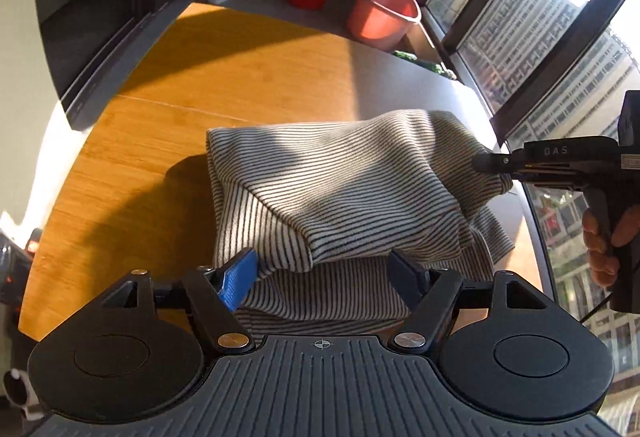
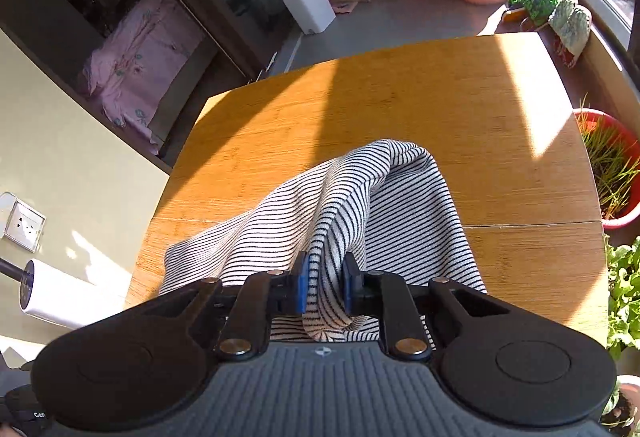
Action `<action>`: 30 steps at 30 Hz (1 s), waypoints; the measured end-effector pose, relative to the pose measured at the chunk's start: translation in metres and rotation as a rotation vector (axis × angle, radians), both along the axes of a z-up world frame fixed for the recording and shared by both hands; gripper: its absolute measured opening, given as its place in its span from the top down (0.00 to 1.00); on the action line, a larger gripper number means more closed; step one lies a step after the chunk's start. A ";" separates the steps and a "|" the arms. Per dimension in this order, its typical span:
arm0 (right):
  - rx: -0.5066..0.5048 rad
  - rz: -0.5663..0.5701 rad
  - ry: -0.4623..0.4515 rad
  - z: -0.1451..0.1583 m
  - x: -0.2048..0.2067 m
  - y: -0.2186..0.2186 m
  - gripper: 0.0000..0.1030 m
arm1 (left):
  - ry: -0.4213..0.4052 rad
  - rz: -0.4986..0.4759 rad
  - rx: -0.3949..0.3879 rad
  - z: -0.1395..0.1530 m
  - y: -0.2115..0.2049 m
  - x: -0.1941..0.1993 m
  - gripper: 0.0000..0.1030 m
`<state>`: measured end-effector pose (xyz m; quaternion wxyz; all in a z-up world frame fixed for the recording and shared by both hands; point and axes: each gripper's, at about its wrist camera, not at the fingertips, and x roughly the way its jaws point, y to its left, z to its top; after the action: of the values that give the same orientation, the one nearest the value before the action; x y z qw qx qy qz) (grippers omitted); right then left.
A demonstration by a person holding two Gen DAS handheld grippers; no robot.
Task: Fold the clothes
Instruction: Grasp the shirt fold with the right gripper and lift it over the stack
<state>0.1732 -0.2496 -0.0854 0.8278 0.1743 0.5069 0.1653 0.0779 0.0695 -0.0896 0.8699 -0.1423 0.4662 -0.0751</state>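
Sunny balcony, wood table [image 2: 400, 109]. Striped shirt [image 1: 332, 189] lay on the table's near half, partly folded. Long side ran left to right in the left view, one end lifted toward the window. Right gripper [image 2: 324, 287] pinched that end, pads pressed on cloth. Left gripper [image 1: 326, 275] spread wide, just over the near edge, holding nothing. Could slip out of the thin pinch. Could drag the bottom layer crooked, with nothing pinning it.
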 end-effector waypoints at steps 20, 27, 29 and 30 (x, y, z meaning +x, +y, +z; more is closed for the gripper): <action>0.109 -0.216 0.296 -0.067 -0.068 -0.008 0.38 | 0.170 0.135 -0.015 -0.038 0.048 0.023 0.15; 0.094 -0.040 0.176 -0.023 -0.045 0.002 0.83 | 0.209 0.157 -0.066 -0.047 0.046 0.033 0.19; 0.108 -0.007 0.100 0.003 -0.030 -0.002 0.83 | 0.189 0.154 -0.086 -0.040 0.046 0.031 0.18; 0.113 0.013 0.059 0.016 -0.020 -0.003 0.83 | 0.179 0.153 -0.096 -0.036 0.045 0.030 0.18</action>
<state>0.1528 -0.2524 -0.0690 0.8002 0.2221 0.5223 0.1939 0.1074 0.1148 -0.1260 0.8203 -0.2250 0.5254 -0.0179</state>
